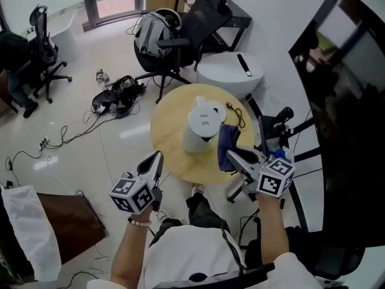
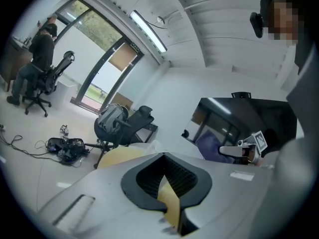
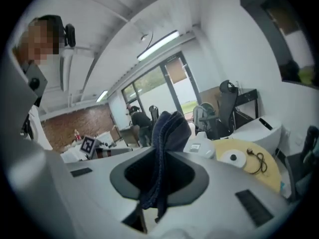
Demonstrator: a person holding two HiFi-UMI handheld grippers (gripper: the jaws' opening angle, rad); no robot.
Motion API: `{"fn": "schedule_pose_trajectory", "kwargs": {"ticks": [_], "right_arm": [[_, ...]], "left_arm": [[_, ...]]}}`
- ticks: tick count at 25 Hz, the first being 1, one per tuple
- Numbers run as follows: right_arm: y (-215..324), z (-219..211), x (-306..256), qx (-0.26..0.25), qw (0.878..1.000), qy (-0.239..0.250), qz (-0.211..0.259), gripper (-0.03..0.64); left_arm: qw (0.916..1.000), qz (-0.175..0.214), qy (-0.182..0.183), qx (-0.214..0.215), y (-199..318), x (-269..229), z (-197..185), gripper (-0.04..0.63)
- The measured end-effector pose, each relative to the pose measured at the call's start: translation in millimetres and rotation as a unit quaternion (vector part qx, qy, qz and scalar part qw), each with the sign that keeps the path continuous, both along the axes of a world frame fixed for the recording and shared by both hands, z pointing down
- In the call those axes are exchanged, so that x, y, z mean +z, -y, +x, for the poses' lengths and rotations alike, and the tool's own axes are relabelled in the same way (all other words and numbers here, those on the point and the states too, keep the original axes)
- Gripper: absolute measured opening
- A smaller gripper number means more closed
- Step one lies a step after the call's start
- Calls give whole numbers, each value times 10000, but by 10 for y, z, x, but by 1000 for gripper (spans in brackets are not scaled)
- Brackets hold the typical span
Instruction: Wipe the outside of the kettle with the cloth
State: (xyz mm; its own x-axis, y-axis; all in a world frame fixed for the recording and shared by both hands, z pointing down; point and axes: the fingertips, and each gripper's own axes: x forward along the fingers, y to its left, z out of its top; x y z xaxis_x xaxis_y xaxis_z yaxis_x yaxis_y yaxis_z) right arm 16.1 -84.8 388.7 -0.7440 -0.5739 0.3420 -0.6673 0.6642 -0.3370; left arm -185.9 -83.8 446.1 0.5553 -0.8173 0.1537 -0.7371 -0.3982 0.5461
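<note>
The white kettle (image 1: 201,125) stands upright in the middle of a round wooden table (image 1: 171,155). My right gripper (image 1: 233,155) is just right of the kettle and is shut on a dark blue cloth (image 1: 227,143), which hangs bunched beside the kettle's wall. In the right gripper view the cloth (image 3: 167,133) rises from between the closed jaws, and the kettle (image 3: 202,147) shows behind it. My left gripper (image 1: 157,159) hovers at the table's near-left edge, shut and holding nothing. In the left gripper view the jaws meet over the tabletop (image 2: 119,158), with the cloth (image 2: 212,146) off to the right.
A black cord (image 1: 236,111) lies on the table behind the kettle, near a white disc (image 3: 234,157). Office chairs (image 1: 165,41), a backpack and floor cables (image 1: 117,95) lie beyond. A white round stand (image 1: 231,71) sits behind the table, and a dark panel (image 1: 343,101) fills the right.
</note>
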Motion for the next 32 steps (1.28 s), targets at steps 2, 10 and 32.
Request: {"fn": "schedule_pose_trajectory", "kwargs": {"ticks": [2, 10, 32], "right_arm": [[-148, -6, -61, 330, 9987, 375, 25, 74], [-680, 25, 92, 1161, 9892, 864, -226, 74], [-2951, 745, 93, 1292, 9582, 2548, 147, 75]], "left_arm": [[9999, 46, 12, 98, -88, -61, 36, 0], [9995, 210, -55, 239, -523, -205, 256, 0], [9934, 501, 995, 269, -2804, -645, 1422, 0]]}}
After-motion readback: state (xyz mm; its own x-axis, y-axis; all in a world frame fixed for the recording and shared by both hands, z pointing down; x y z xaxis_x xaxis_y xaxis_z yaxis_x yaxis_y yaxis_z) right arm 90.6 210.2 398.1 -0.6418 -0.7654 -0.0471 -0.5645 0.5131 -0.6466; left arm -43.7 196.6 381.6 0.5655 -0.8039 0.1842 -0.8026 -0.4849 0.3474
